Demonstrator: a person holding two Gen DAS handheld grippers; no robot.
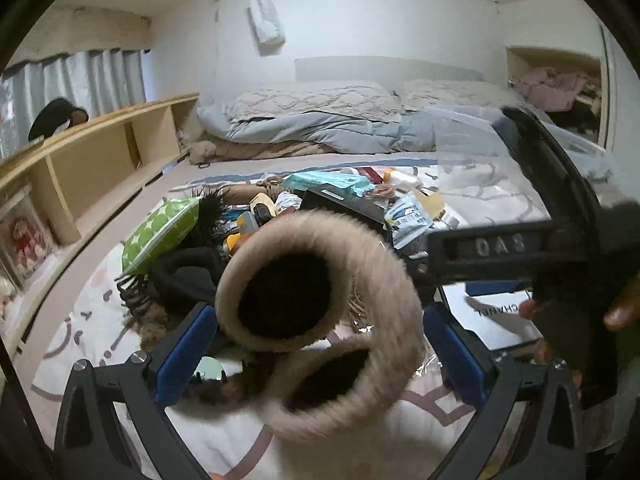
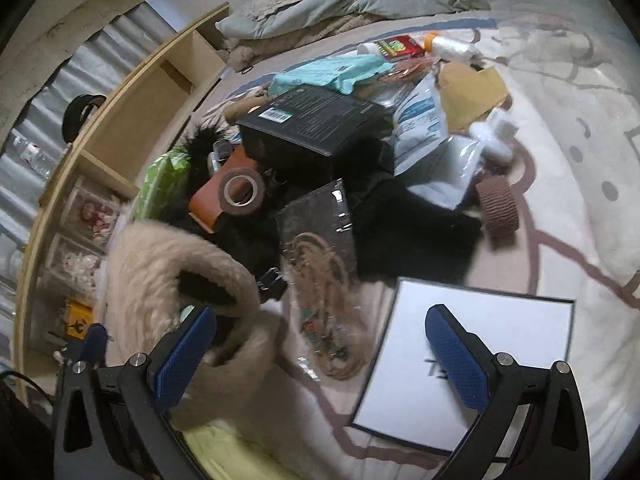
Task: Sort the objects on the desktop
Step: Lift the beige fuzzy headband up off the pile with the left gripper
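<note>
While both tongs hang released, fluffy beige slippers [image 1: 320, 320] sit between the left gripper [image 1: 316, 356] pads.
Right gripper [image 2: 320, 364] hovers near the white box [image 2: 472, 360]; next probably clenching the blurred slippers.

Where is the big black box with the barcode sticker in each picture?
Left wrist view: the black box sits in the middle of the pile, just behind the fluffy beige slippers.
Right wrist view: the black box is upper middle, on top of the pile, barcode facing up.
Shared landmark: the teal packet lies just behind the box in both views.
</note>
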